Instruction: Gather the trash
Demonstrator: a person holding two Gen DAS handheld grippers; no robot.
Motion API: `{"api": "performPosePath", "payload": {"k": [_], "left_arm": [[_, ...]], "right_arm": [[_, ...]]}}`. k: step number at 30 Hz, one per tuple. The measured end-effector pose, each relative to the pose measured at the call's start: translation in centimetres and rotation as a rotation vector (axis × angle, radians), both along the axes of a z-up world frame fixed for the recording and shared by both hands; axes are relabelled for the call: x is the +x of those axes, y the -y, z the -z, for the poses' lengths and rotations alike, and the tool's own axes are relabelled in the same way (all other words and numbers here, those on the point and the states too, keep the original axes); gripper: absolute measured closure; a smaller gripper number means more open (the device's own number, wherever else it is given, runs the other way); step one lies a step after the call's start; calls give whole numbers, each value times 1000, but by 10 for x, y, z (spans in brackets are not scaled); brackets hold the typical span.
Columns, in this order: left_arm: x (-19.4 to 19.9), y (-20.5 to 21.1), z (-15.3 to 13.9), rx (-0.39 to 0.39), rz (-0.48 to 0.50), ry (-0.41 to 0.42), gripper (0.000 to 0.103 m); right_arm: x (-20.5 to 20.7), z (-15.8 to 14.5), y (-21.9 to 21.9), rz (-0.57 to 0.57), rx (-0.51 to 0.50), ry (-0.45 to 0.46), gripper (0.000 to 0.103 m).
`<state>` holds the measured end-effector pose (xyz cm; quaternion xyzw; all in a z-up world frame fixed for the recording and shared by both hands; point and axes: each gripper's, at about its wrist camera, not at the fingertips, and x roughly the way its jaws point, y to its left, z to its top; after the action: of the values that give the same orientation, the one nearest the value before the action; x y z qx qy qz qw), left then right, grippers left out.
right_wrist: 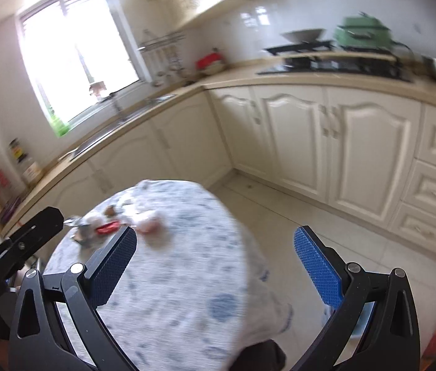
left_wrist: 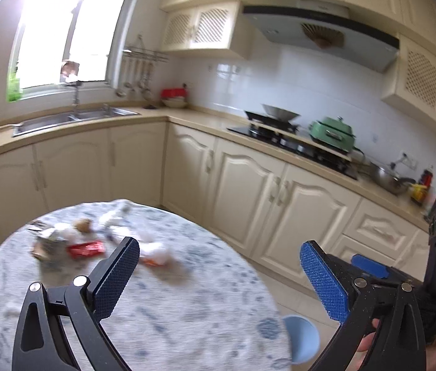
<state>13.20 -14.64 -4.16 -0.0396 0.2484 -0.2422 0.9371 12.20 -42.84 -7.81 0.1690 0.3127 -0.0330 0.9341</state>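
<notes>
The trash sits in a little heap near the far left edge of the round table (left_wrist: pixel 187 309). Going from left to right, there is a crumpled silver and brown wrapper (left_wrist: pixel 46 244), then a red wrapper (left_wrist: pixel 85 249), then a small brown lump (left_wrist: pixel 82 225) just behind it. Next come white crumpled tissues (left_wrist: pixel 156 249), with a bit of orange under them. The pictures are blurry, so I cannot tell just what each piece is.

The left gripper (left_wrist: pixel 218 278) is up above the near side of the table. Its jaws are wide apart and hold nothing. The right gripper (right_wrist: pixel 215 267) is also above the table, wide apart and holding nothing.

A blue bin (left_wrist: pixel 300 341) peeks out from under the near right edge of the table. That is likely where the trash goes.

To do this step well, I think it is best to slow down first, because things look smeared. Then reach one gripper over to the heap. Pick just one piece, maybe the tissue, since it is closest. Come down from above so the other bits do not get pushed off the edge.
</notes>
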Motion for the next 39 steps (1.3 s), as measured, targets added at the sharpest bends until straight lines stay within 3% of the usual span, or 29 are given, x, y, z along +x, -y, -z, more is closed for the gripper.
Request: {"api": "performPosePath", "payload": {"k": [9, 18, 30, 36, 39], "left_arm": [[-46, -97, 12, 29, -205, 60, 1], [-49, -135, 41, 115, -304, 38, 1], [51, -131, 87, 283, -264, -130, 1], [107, -128, 104, 336, -206, -204, 1], [137, -130, 103, 342, -187, -223, 1]], "right_arm": [[31, -11, -89, -134, -82, 28, 0], [73, 14, -161, -228, -166, -12, 0], [144, 86, -198, -277, -130, -175, 2], [177, 115, -204, -288, -96, -256, 22], [189, 125, -210, -289, -98, -276, 25]]}}
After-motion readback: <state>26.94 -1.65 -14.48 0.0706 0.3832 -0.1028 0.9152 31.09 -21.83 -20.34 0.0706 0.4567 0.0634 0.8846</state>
